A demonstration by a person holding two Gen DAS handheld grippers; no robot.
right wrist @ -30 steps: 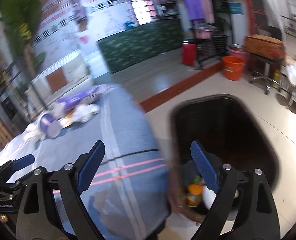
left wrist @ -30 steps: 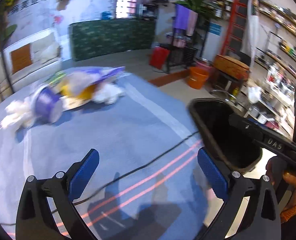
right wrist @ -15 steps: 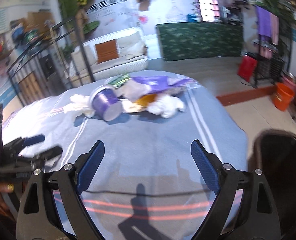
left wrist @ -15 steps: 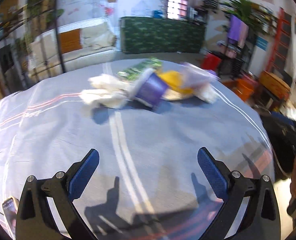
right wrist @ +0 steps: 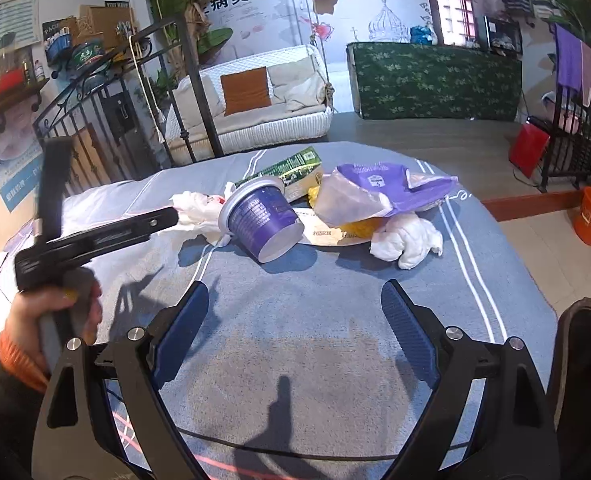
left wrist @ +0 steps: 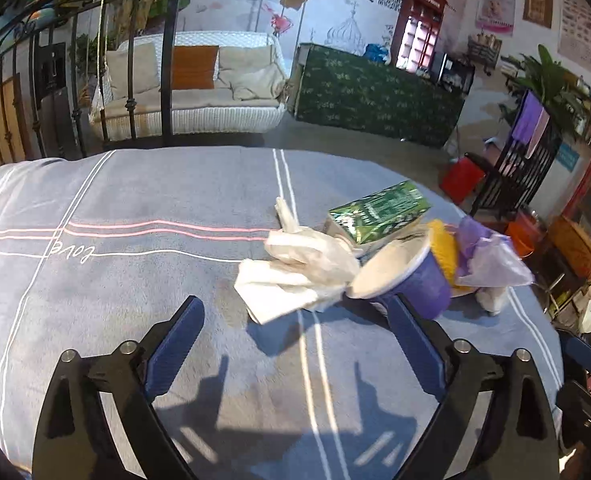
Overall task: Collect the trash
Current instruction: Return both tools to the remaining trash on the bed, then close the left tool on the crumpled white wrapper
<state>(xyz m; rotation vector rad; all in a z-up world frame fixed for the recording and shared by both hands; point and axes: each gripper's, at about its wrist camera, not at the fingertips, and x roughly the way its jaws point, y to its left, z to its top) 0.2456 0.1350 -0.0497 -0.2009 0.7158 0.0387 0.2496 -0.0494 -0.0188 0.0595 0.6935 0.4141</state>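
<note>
Right now the whole heap is on the blue bedspread (right wrist: 315, 320), uncollected: purple cup (right wrist: 265, 220) on its side, green carton (left wrist: 379, 210), purple bag (right wrist: 379, 192) and crumpled tissues (left wrist: 295, 276). The left gripper (left wrist: 295, 344) is narrowing its jaws on nothing, while the right gripper (right wrist: 295, 320) hangs spread and empty. Only the right wrist view catches the dark bin (right wrist: 587, 380) at the bed's edge and the hand (right wrist: 55, 312) gripping the left tool.

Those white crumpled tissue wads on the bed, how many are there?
2. One tissue wad lies at the right end of the trash pile, below the purple bag. The other lies left of the tipped purple cup. More may hide underneath.
</note>
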